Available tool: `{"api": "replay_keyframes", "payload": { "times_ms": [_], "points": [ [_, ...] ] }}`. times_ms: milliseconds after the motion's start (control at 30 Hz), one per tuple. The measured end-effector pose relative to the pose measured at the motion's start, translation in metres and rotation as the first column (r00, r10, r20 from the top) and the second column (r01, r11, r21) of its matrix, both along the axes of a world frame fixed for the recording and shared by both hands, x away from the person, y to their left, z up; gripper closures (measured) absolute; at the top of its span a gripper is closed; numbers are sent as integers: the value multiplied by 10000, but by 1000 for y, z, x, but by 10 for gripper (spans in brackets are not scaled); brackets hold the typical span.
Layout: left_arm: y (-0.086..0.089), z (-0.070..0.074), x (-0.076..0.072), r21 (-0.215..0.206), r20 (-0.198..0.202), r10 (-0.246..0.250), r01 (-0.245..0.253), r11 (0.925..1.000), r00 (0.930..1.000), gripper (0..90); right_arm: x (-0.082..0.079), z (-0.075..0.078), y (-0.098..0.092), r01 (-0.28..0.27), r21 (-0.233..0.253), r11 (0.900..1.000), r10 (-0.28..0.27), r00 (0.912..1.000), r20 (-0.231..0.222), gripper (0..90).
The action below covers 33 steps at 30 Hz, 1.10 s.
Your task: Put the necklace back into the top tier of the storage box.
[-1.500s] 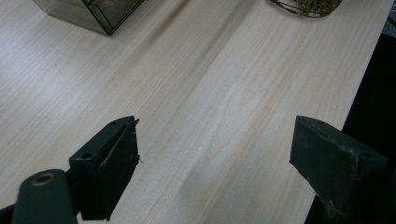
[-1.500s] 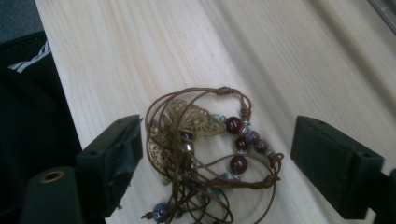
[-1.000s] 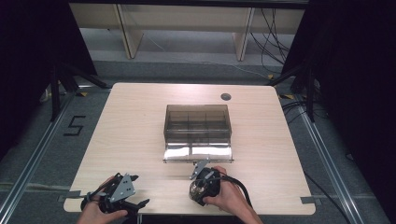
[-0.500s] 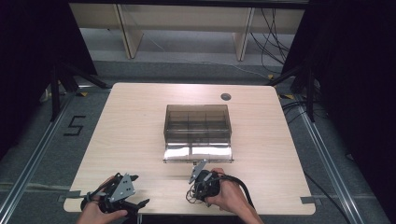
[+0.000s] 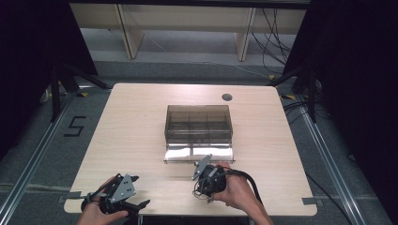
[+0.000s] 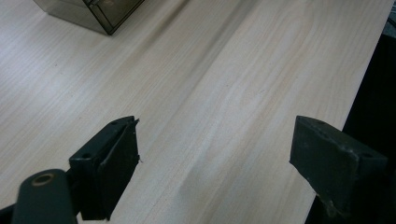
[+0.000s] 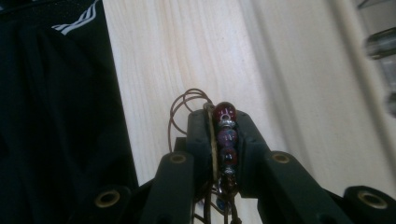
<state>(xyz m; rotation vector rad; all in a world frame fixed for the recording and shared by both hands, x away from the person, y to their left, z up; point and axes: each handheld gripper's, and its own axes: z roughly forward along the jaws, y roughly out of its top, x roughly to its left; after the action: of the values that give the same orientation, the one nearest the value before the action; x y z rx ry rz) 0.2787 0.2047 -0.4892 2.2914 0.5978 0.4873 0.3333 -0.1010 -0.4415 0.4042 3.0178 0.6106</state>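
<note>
A smoky clear plastic organiser box point(image 5: 198, 124) stands at the table's middle, its drawer point(image 5: 199, 153) pulled out toward me. Just in front of that drawer my right gripper point(image 5: 202, 183) is shut on a bracelet of dark red beads point(image 7: 225, 140) with thin brown wire loops point(image 7: 184, 105); the beads sit pinched between the jaws. My left gripper point(image 5: 123, 200) rests at the table's front left edge, open, with nothing but bare wood between its fingers point(image 6: 112, 163). A corner of the box point(image 6: 100, 11) lies far ahead of that gripper.
The light wood table point(image 5: 131, 126) has a round cable hole point(image 5: 227, 97) at its back right. A dark sleeve with white stripes point(image 7: 56, 93) lies beside the table's edge. Shelving legs and cables stand on the floor behind.
The right gripper has turned and shifted slightly in front of the drawer, still holding the bracelet. The left gripper has stayed put.
</note>
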Motion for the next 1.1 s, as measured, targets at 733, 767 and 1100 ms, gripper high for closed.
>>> {"api": "replay_keyframes", "payload": {
  "times_ms": [733,767,1100],
  "points": [
    [2,-1,1,-59,-21,129,-129,9999,9999,151,8,58,-5,153,-121,9998,-152,9999,65,799],
    [2,-1,1,-57,-16,134,-134,9999,9999,151,8,58,-5,153,-121,9998,-152,9999,65,799],
    [2,-1,1,-66,-19,140,-140,9999,9999,151,18,79,-1,-194,-8,9998,194,9998,87,799]
  ]
}}
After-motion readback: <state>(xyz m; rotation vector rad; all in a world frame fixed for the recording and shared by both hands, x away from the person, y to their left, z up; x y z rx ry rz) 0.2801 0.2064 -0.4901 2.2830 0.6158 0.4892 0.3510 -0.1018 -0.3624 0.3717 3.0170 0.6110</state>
